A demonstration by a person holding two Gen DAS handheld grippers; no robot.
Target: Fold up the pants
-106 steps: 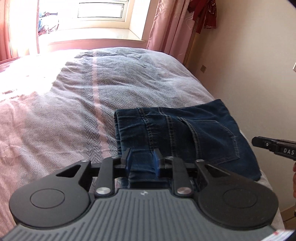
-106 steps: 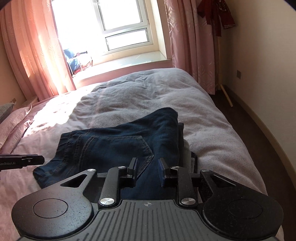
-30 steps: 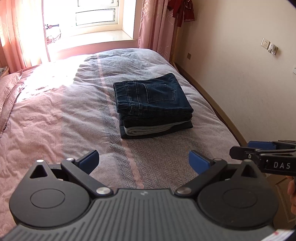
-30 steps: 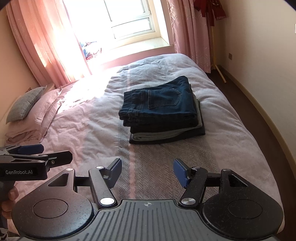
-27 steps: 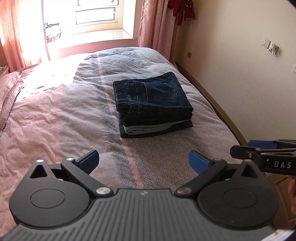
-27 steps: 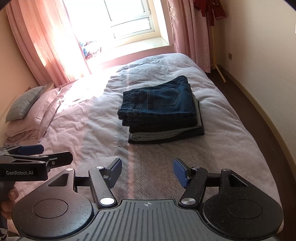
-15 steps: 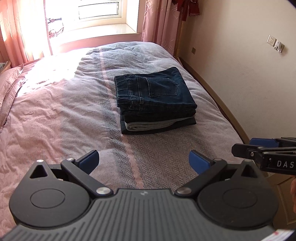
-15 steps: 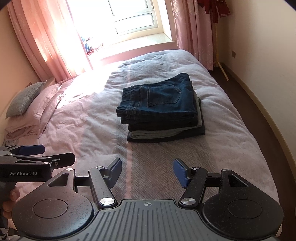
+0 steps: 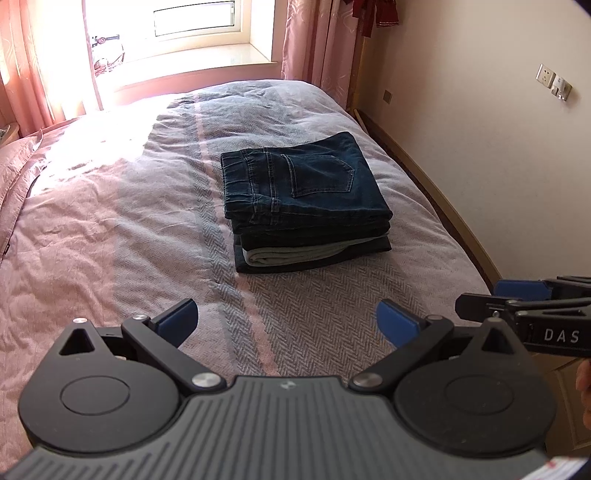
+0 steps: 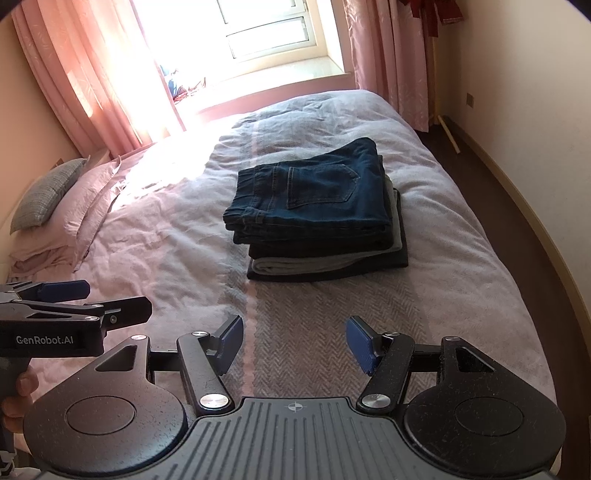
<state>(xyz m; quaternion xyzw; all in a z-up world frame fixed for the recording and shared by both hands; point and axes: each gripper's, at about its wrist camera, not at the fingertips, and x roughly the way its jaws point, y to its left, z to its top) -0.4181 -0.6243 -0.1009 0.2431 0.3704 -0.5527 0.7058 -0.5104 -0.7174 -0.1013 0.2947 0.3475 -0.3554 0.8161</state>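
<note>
The left gripper [image 9: 286, 319] hung with its blue-padded black fingers spread wide, nothing between them, held above the near end of the bed. The right gripper [image 10: 293, 341] sat the same way, jaws parted and empty, level with its partner; each showed up at the edge of the other's view, the left one with a person's hand [image 10: 16, 400] wrapped round its grip.

Out past both sets of fingers lay the pink-and-grey herringbone bedspread [image 9: 110, 236], a pale stripe running up its middle. Well clear of both grippers, the dark blue denim pants [image 9: 303, 184] sat folded into a neat rectangle, back pocket facing up, waistband toward the left. They topped a small stack: a light grey folded garment [image 9: 291, 254] beneath, and a dark folded garment [image 10: 325, 271] under that, all resting on the bedspread's right half.

Further off, a grey pillow [image 10: 46, 192] leaned at the head of the bed, and pink curtains [image 10: 92, 77] framed a bright window [image 9: 192, 16].
</note>
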